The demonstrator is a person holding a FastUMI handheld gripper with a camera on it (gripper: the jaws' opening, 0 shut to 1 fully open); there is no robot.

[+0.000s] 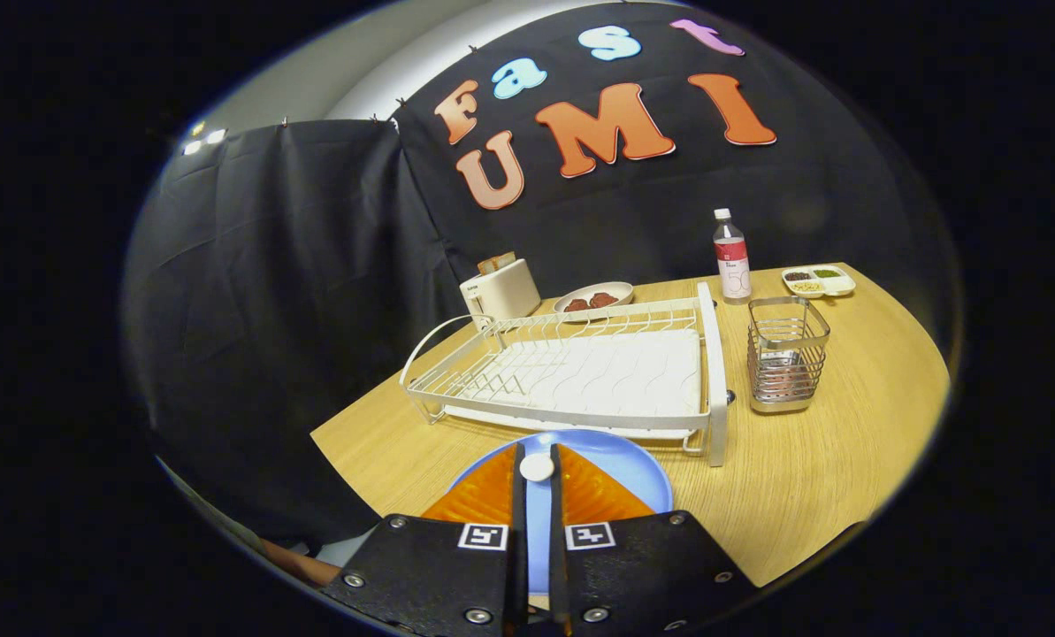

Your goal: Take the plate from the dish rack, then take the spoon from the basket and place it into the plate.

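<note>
The gripper point(536, 482) has its orange fingers pinched on a small white spoon end point(536, 466), right over the blue plate point(620, 464) lying on the table point(810, 495) near the empty dish rack point(580, 372). Plate step looks done; releasing the spoon remains. Its handle is hidden between the fingers, and the basket point(786, 365) at right probably holds nothing more.

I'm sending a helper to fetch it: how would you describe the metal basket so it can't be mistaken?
On the wooden table, look beside the white dish rack, beyond the nearly closed gripper holding something small and white. The basket is square, shiny wire, unlike the bottle behind it.
</note>
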